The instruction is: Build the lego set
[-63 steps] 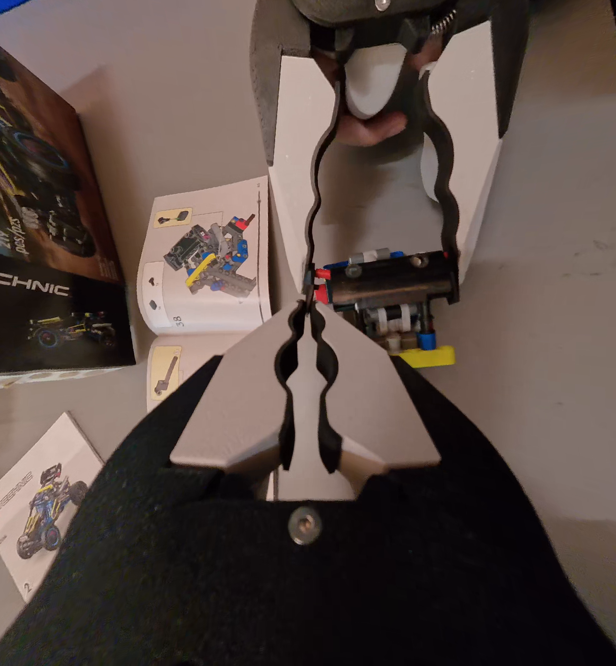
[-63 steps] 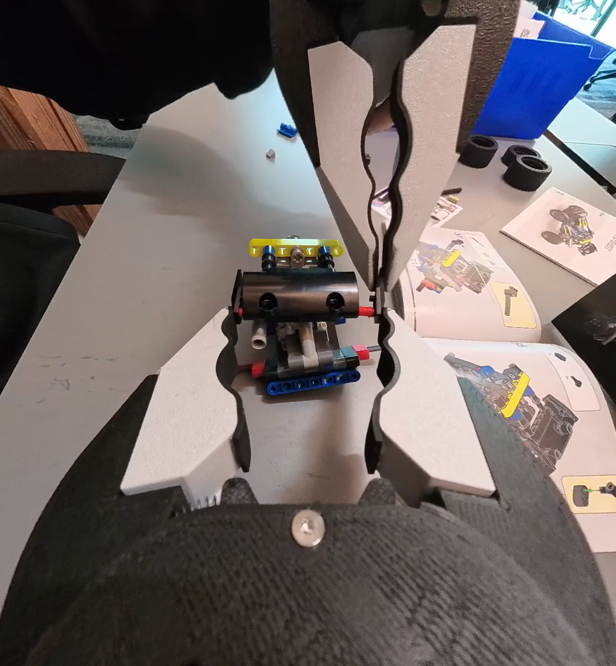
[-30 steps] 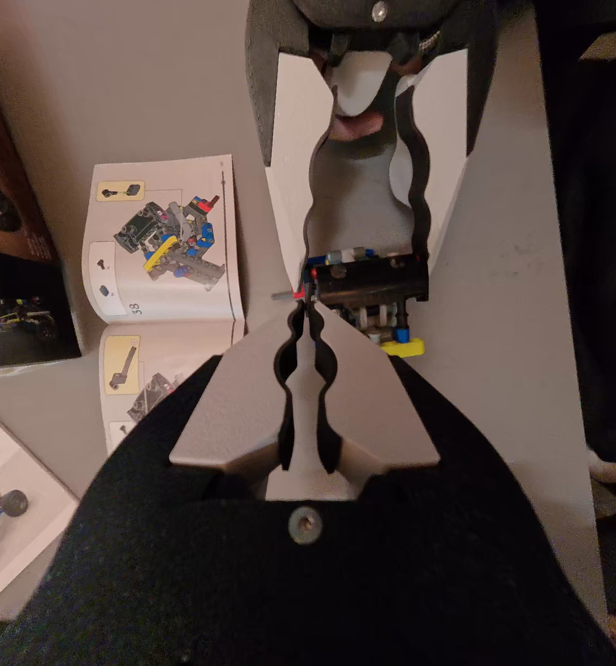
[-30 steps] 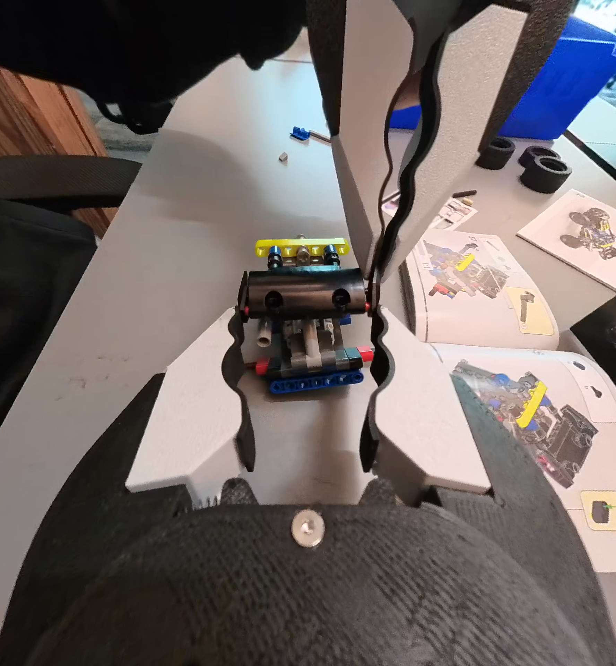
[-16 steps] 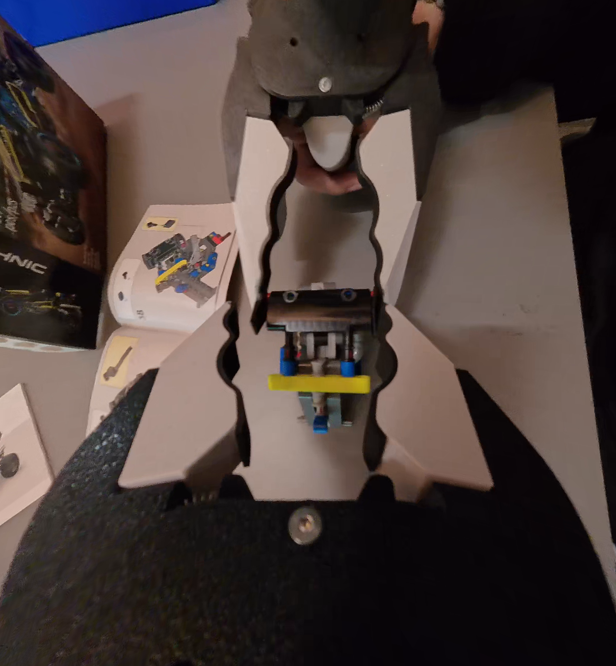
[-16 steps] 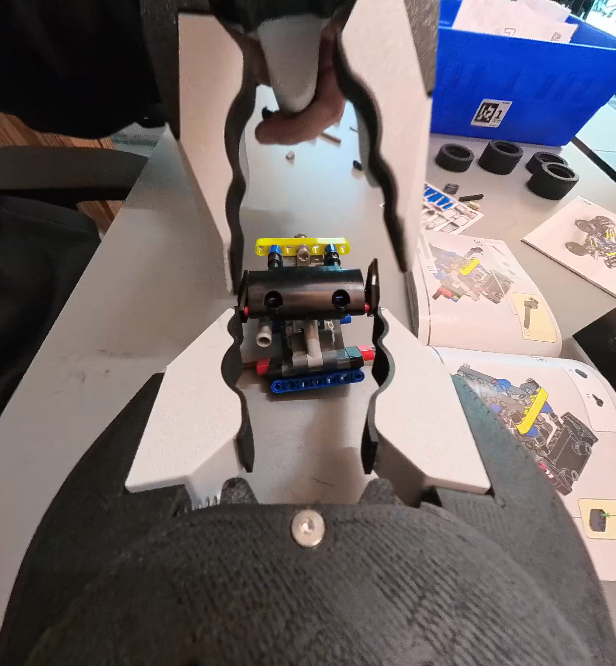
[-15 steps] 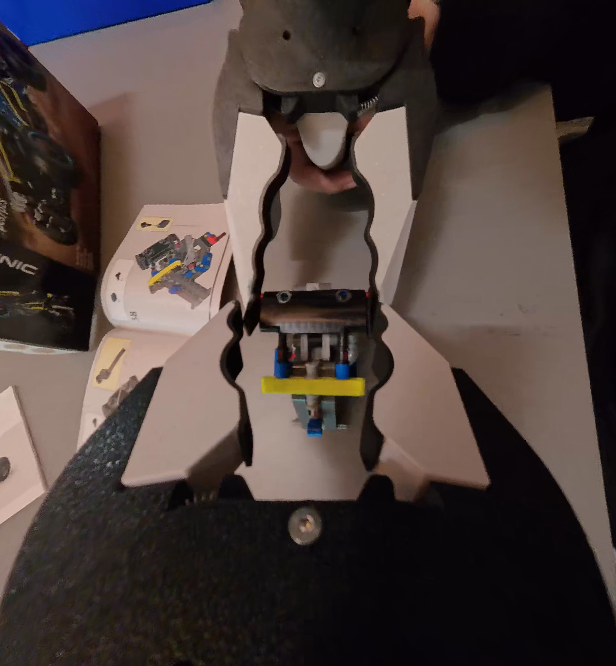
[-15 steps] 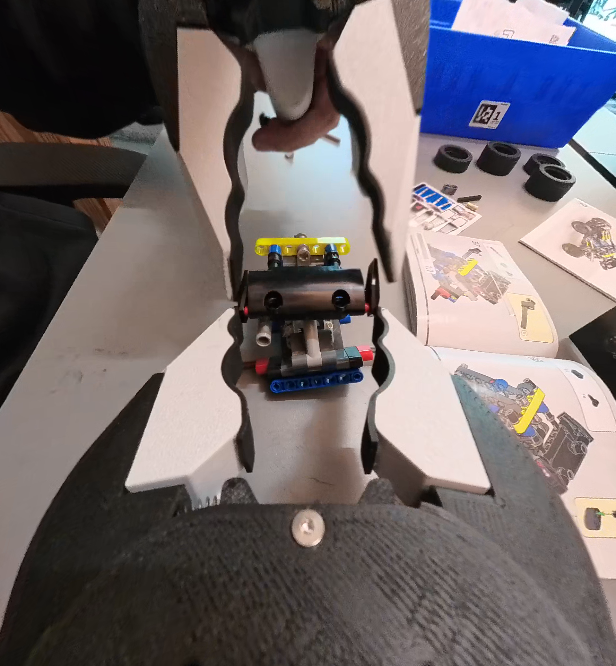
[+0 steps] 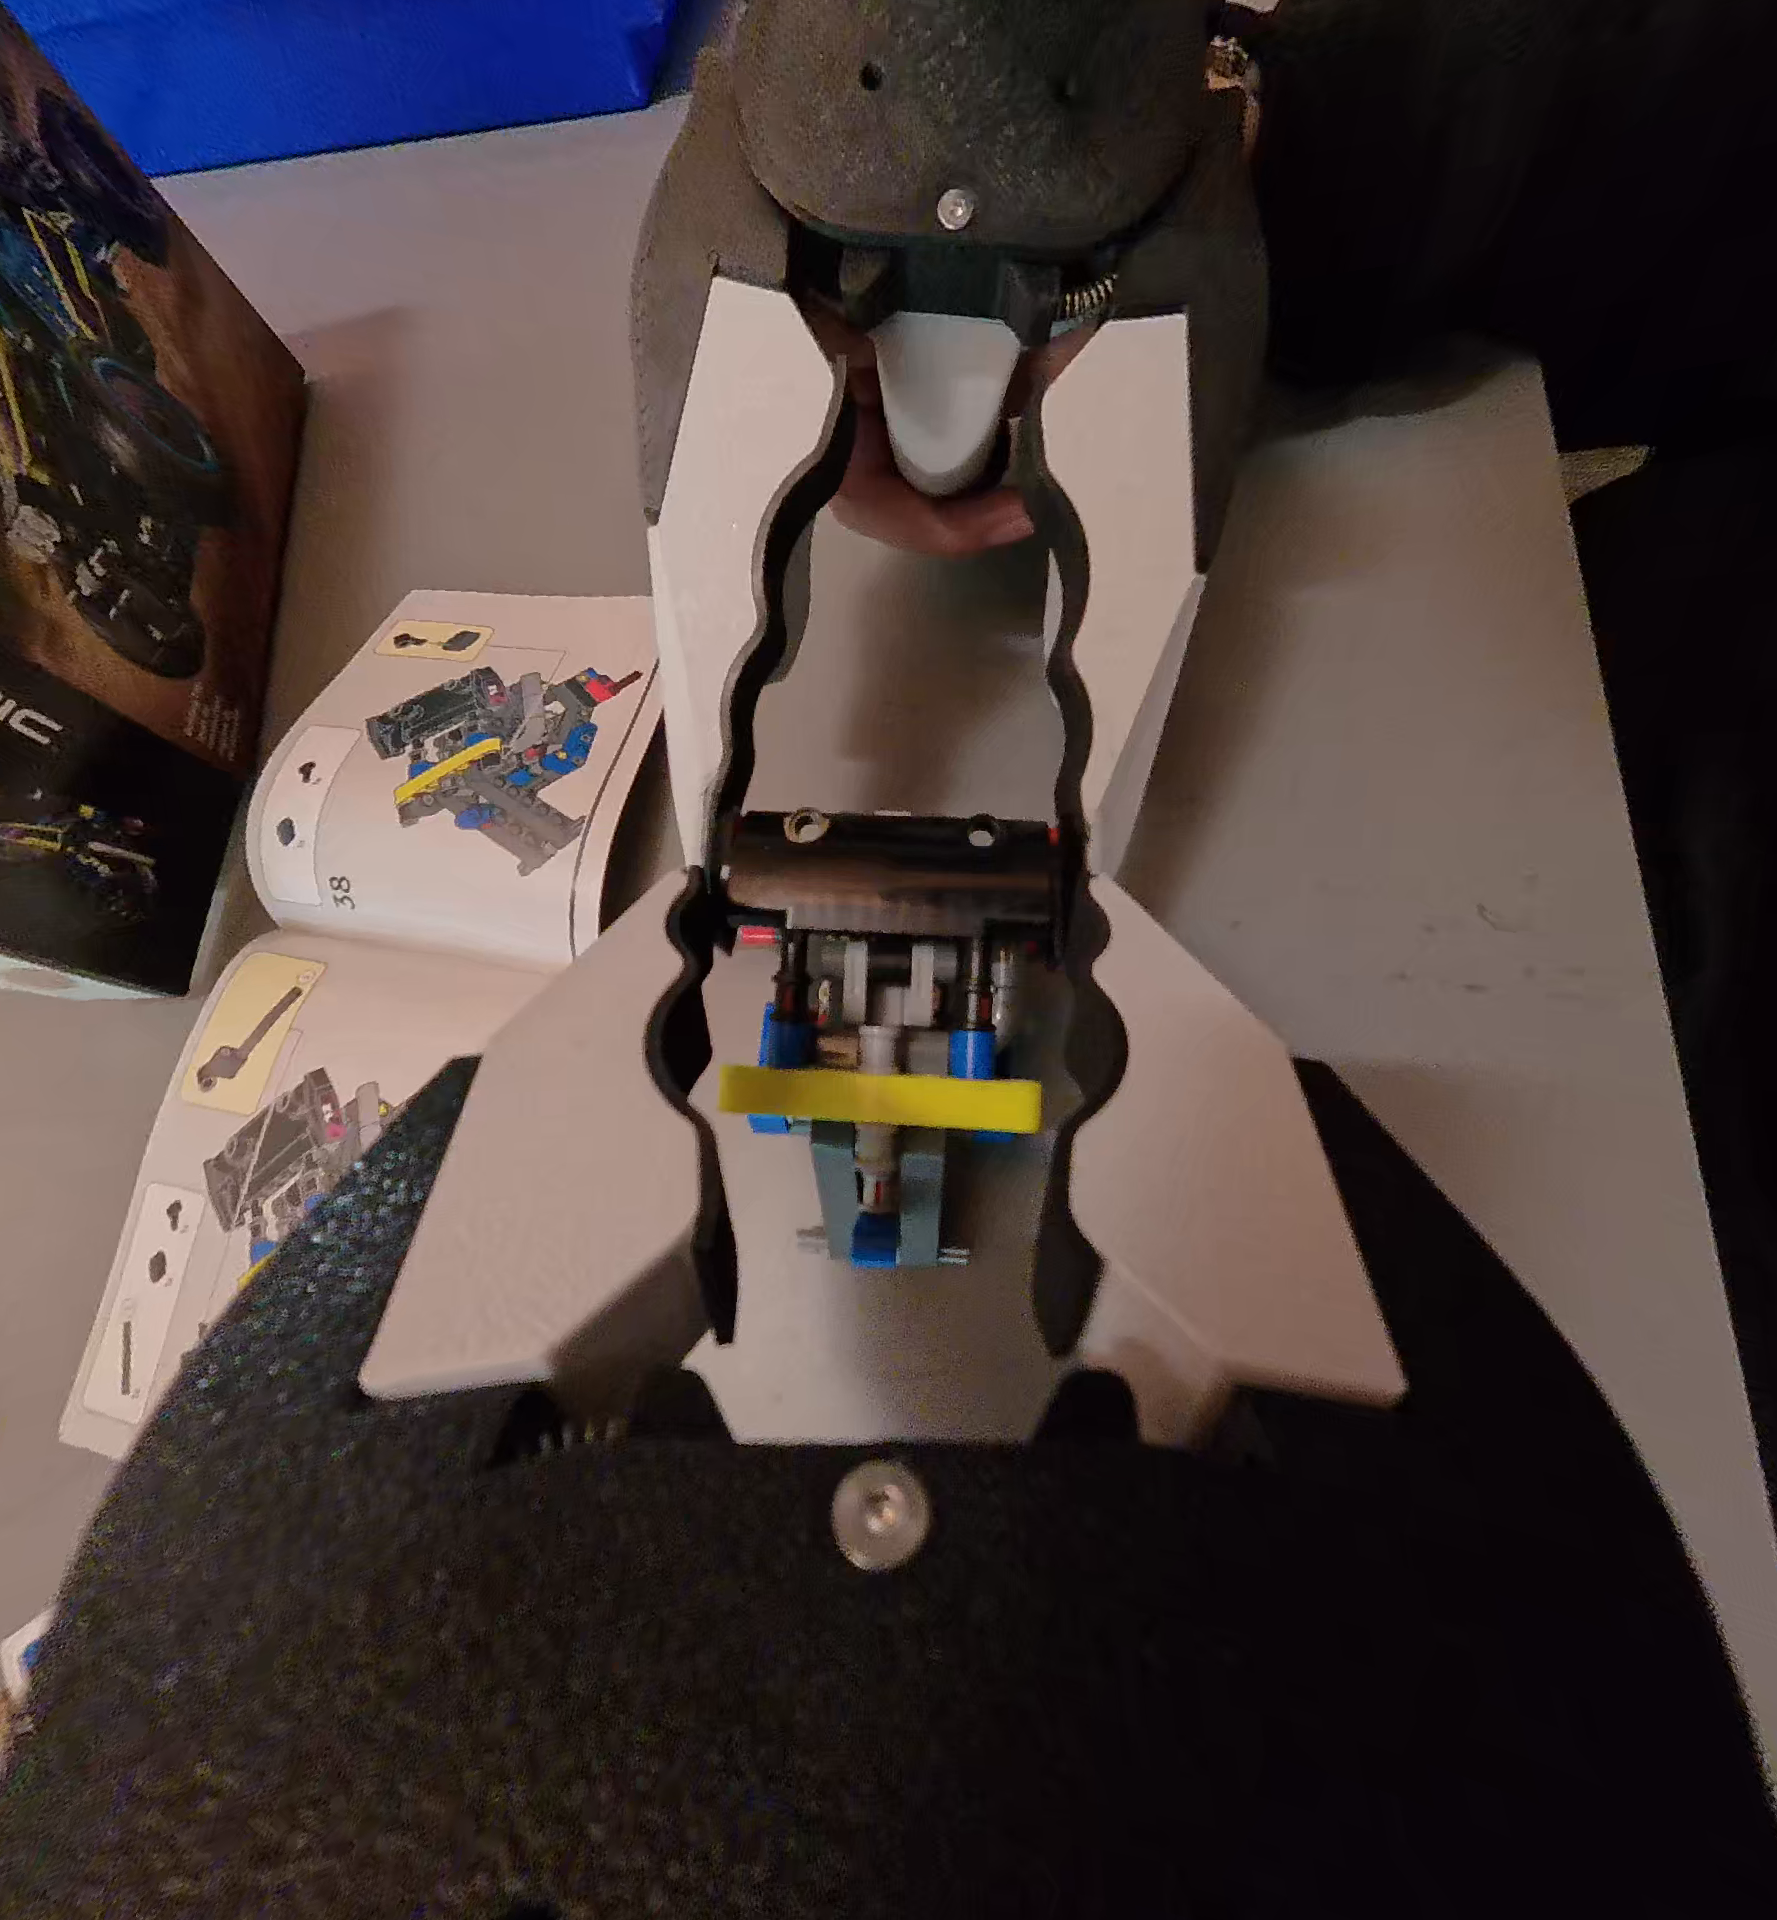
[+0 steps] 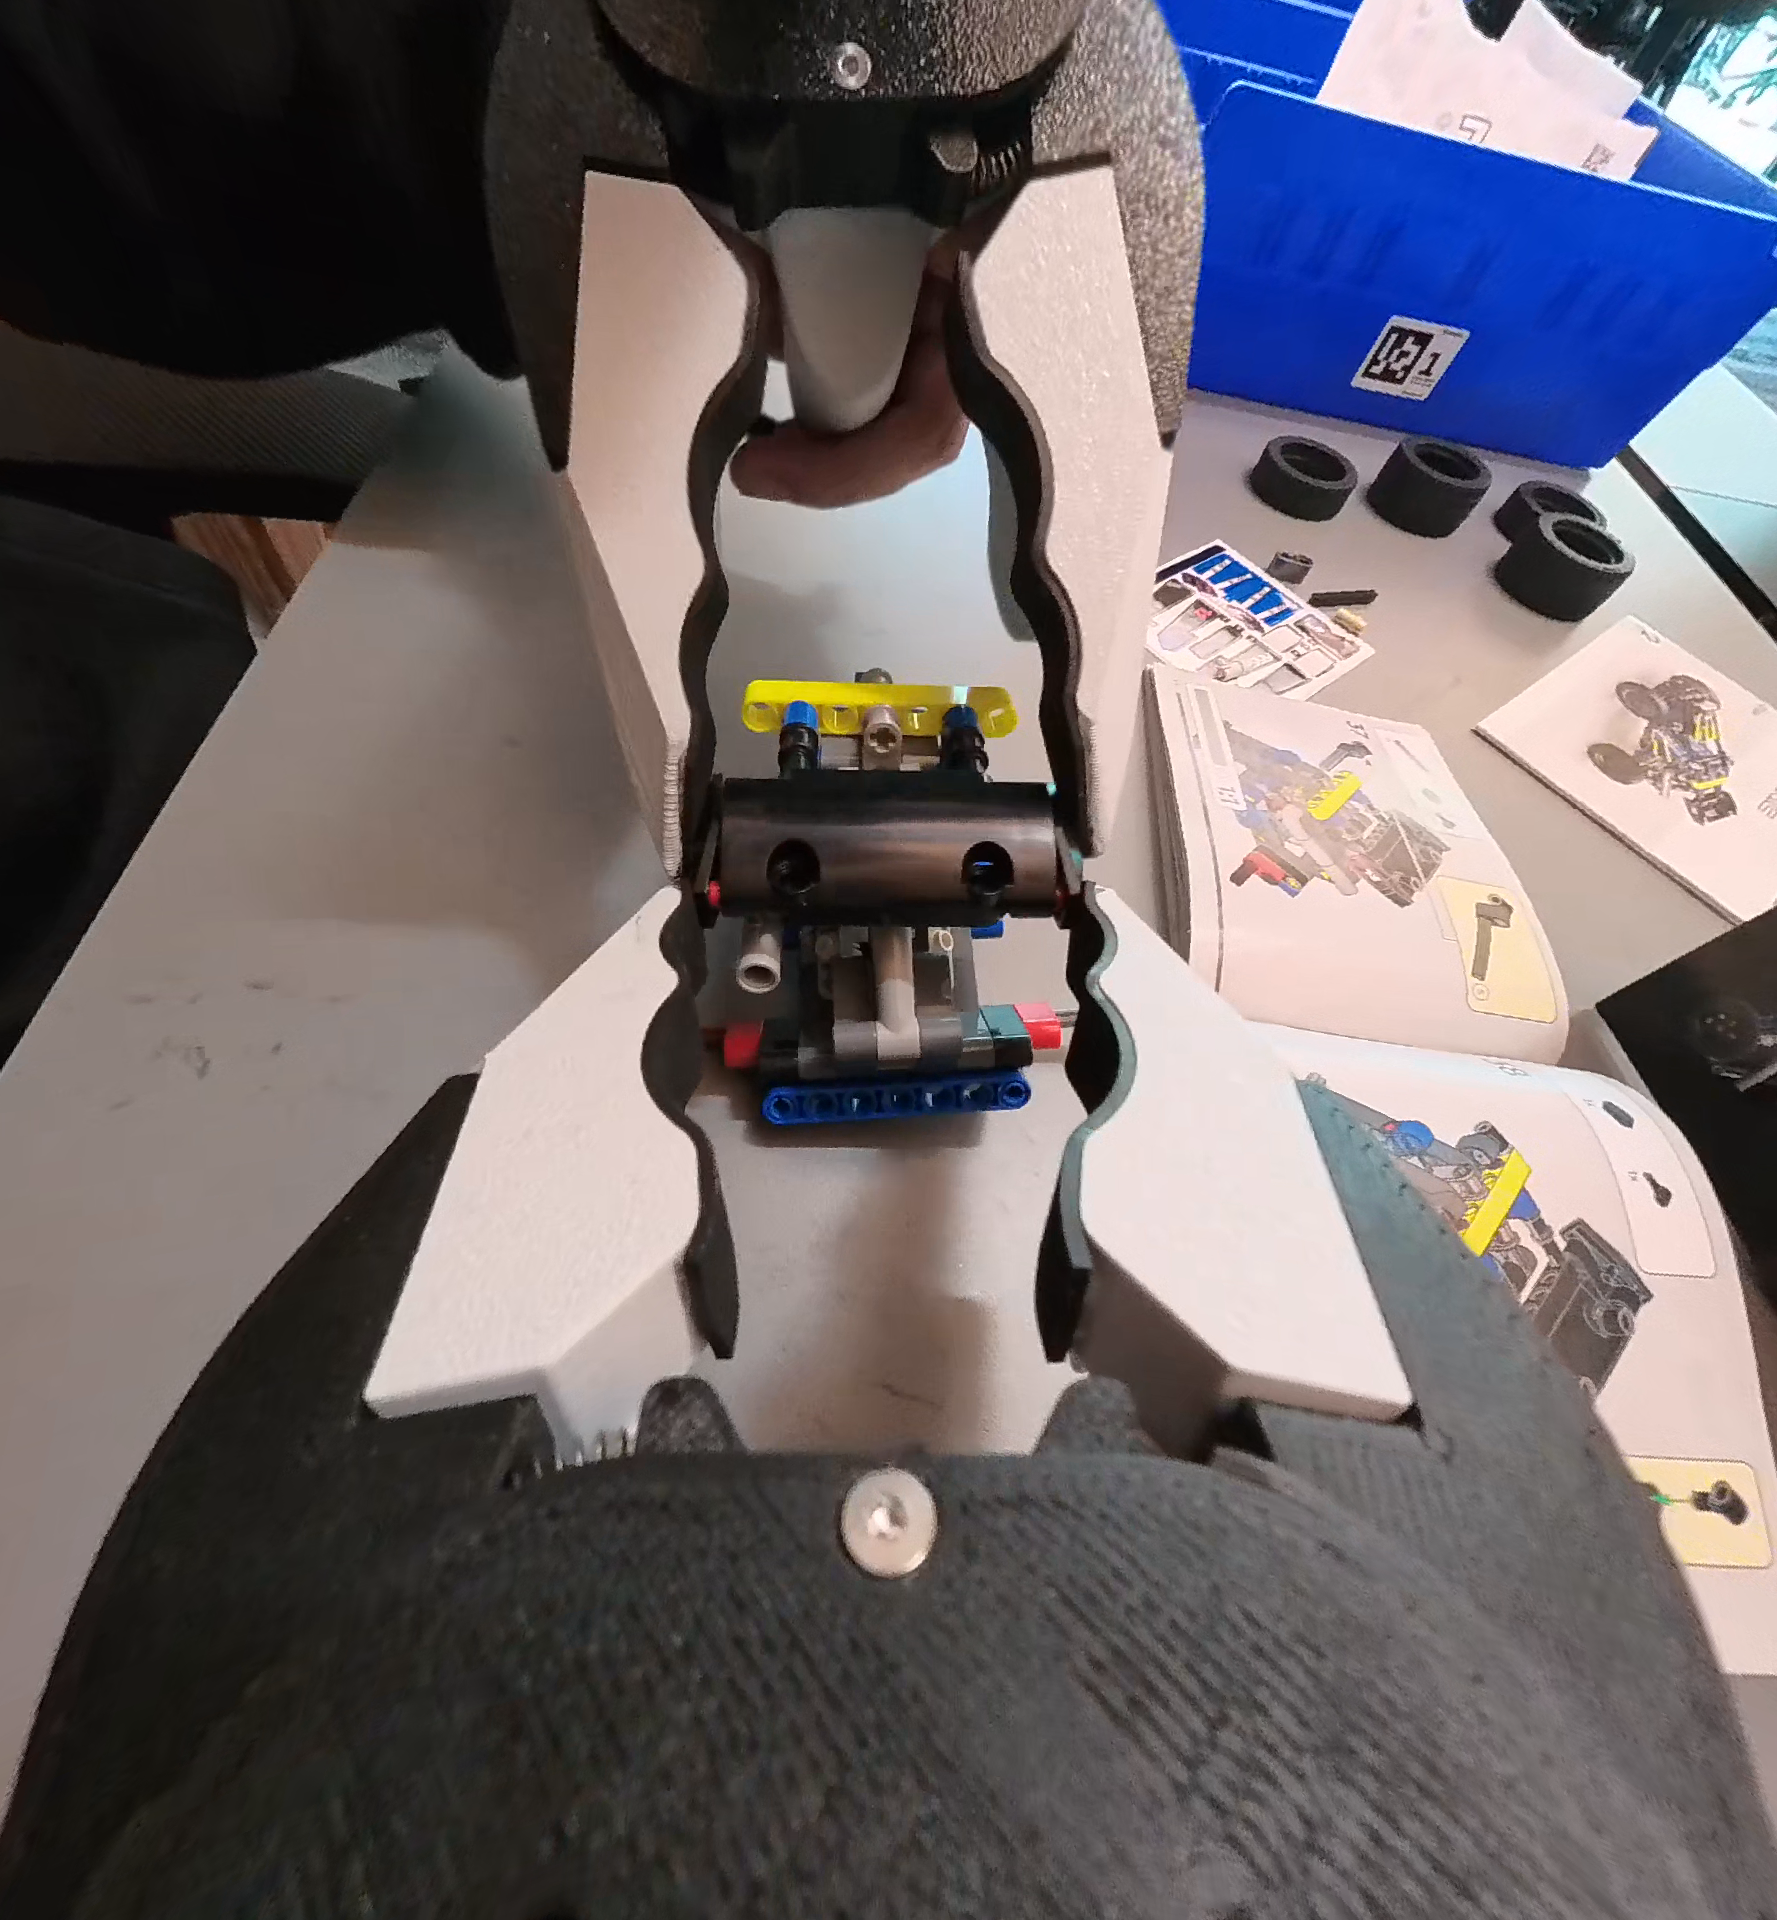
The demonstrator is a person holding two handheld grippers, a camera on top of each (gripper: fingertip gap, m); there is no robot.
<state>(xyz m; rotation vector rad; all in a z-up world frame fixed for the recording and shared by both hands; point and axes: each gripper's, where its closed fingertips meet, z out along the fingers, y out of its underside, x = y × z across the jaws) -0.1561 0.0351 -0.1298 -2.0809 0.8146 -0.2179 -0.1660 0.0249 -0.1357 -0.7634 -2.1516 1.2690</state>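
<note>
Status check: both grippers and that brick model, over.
Left gripper and right gripper both clamped on the black cylinder of the small brick-built model, from opposite sides. Model sits on grey table. Open instruction booklet alongside.

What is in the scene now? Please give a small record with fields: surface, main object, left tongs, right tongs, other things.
surface: grey table
main object: brick model with black cylinder, yellow beam, blue beam
left tongs: closed on the black cylinder's ends, from the yellow beam side
right tongs: closed on the same cylinder, from the blue beam side
other things: open instruction booklet, black tyres, blue bin, dark product box
</note>
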